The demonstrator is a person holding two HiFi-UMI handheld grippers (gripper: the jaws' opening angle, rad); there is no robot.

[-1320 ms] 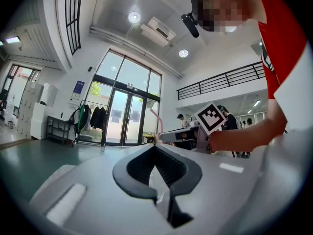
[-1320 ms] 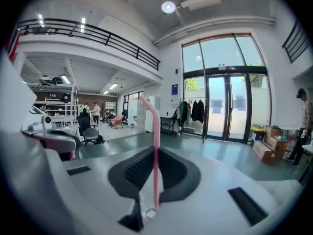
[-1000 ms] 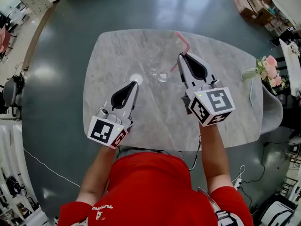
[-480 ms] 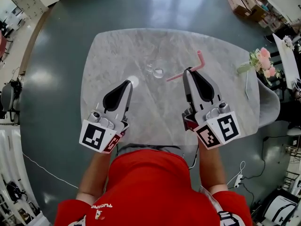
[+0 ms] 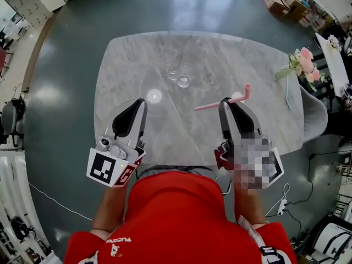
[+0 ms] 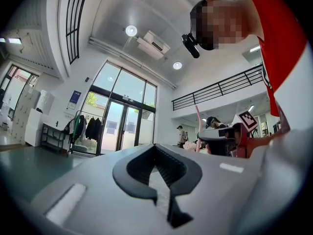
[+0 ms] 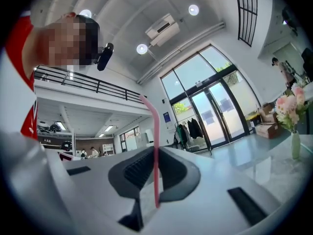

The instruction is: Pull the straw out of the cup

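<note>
Right gripper [image 5: 227,103] clamped on pink straw [image 5: 212,105]; left gripper [image 5: 141,102] jaws together, empty. Only head view shows glass cup [image 5: 183,81] on table [image 5: 253,65].

Grey marble table [image 5: 137,54] on a glossy dark floor [image 5: 71,65]; tall glass doors [image 6: 120,124]; round ceiling lights [image 6: 130,31].

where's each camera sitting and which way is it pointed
Head view: on the person's head, facing steeply down at the table, cup, left gripper, right gripper and red shirt.
Left gripper view: on the left gripper, tilted up along its shut jaws toward ceiling and glass doors; shirt at right.
Right gripper view: on the right gripper, tilted up along jaws shut on the straw; shirt at left.
Shared: all show the straw.
</note>
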